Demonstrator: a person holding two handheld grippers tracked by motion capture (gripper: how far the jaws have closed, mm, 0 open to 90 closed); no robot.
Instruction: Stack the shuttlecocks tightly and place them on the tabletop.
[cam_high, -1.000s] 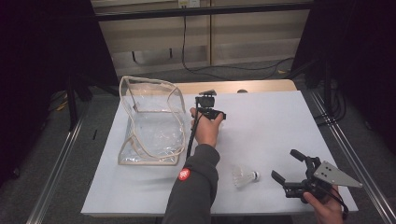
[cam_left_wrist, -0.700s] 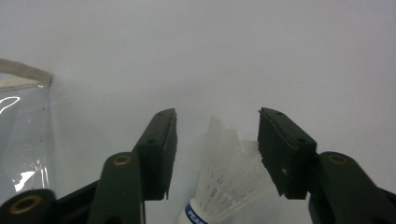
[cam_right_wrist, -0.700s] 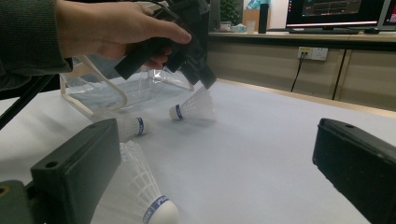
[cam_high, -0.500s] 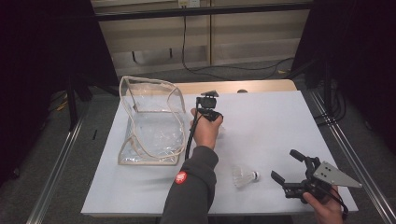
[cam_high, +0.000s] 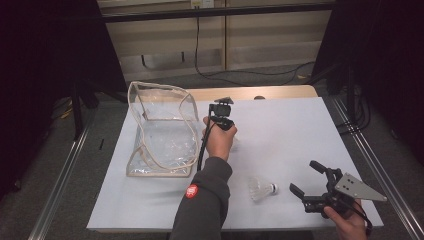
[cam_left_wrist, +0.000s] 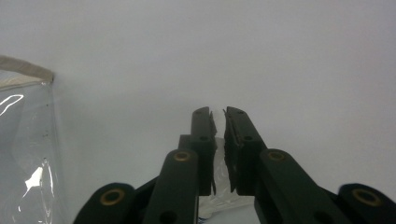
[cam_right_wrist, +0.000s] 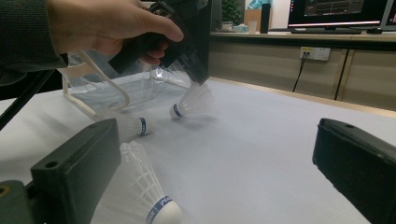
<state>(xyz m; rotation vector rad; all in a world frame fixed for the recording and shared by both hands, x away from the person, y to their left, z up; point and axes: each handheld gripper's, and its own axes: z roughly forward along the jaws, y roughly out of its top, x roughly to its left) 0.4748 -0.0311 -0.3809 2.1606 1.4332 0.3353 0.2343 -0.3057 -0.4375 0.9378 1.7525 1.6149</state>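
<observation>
Shuttlecocks are seen from the high view: one (cam_high: 262, 188) lies near the clear pouch (cam_high: 161, 131), between it and the wide-open right gripper (cam_high: 309, 186). In the left gripper view, the left gripper (cam_left_wrist: 218, 113) has just been closing and pinches white feathers (cam_left_wrist: 218, 116) beside the pouch. In the right gripper view, that pinched shuttlecock (cam_right_wrist: 189, 103) rests just beside the pouch.

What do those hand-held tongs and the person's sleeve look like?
Both tongs are black, with two flat blocky jaws. The left tongs trail a black cable along a dark grey sleeve bearing a round red badge. The right tongs carry a grey three-cornered plate on top.
</observation>
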